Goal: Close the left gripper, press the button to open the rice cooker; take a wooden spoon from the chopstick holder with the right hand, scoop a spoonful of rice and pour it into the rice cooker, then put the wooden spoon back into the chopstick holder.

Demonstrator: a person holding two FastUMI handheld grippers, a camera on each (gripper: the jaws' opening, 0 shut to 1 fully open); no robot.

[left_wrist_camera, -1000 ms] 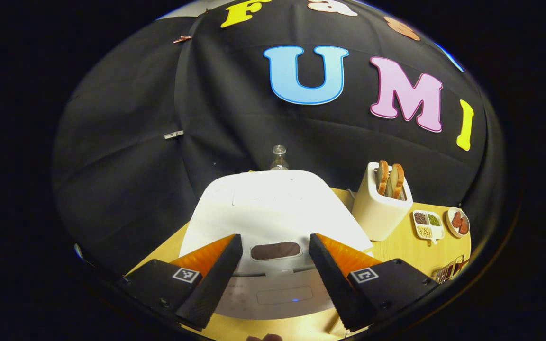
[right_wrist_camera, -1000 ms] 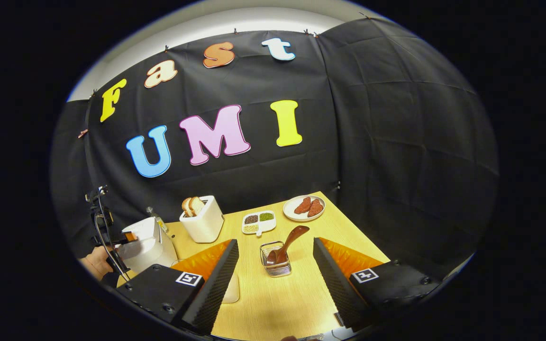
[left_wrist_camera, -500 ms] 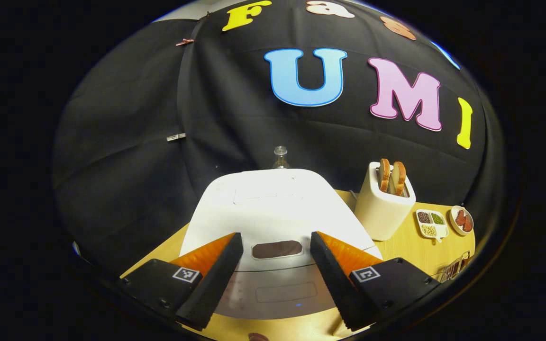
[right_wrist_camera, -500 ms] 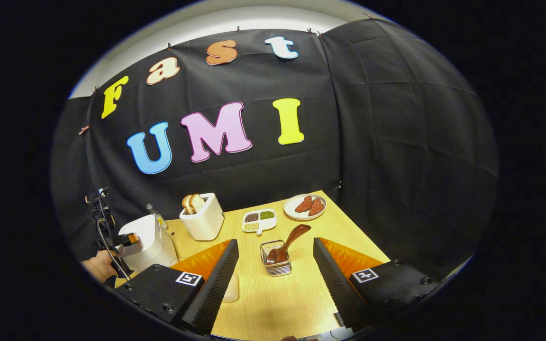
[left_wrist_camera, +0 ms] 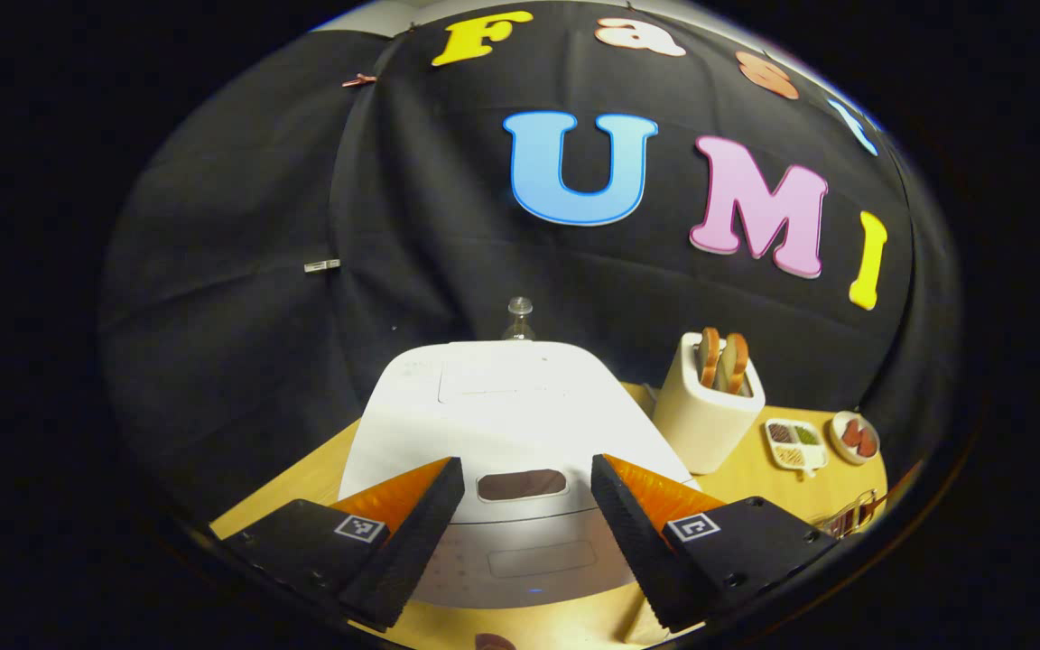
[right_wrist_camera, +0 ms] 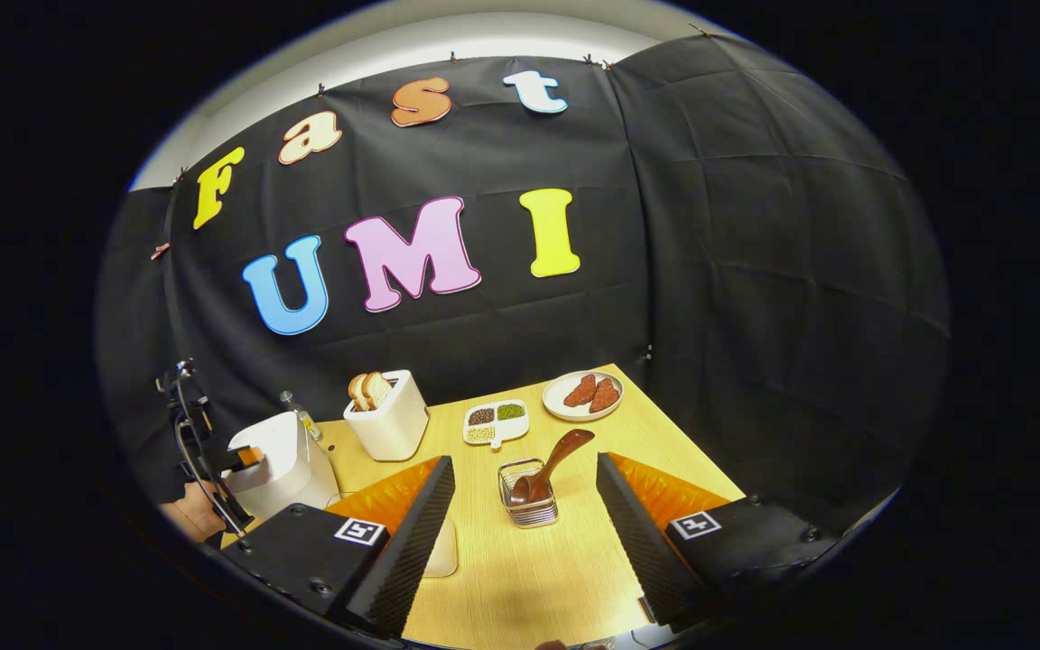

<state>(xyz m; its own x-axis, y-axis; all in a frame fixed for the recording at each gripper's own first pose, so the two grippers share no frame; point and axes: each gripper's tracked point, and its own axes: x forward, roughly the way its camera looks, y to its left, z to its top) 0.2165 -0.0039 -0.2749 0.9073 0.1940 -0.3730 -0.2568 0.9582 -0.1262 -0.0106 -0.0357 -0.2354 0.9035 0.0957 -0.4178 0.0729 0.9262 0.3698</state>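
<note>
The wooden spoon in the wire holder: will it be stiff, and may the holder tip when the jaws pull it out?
The wooden spoon looks rigid. It leans, so the light-looking wire holder may tip.

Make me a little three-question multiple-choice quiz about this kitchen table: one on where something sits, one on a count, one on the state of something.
1. Where is the wooden spoon?
A. Standing in the wire chopstick holder
B. Lying on the round plate
C. Held in a gripper

2. How many bread slices stand in the toaster?
A. One
B. Two
C. Four

3. What state is the rice cooker lid in?
A. Raised
B. Removed
C. Shut

Answers: 1 A, the spoon leans out of the holder in the right gripper view. 2 B, two slices poke out in the left gripper view. 3 C, the lid lies flat, with the left gripper open before it.
</note>
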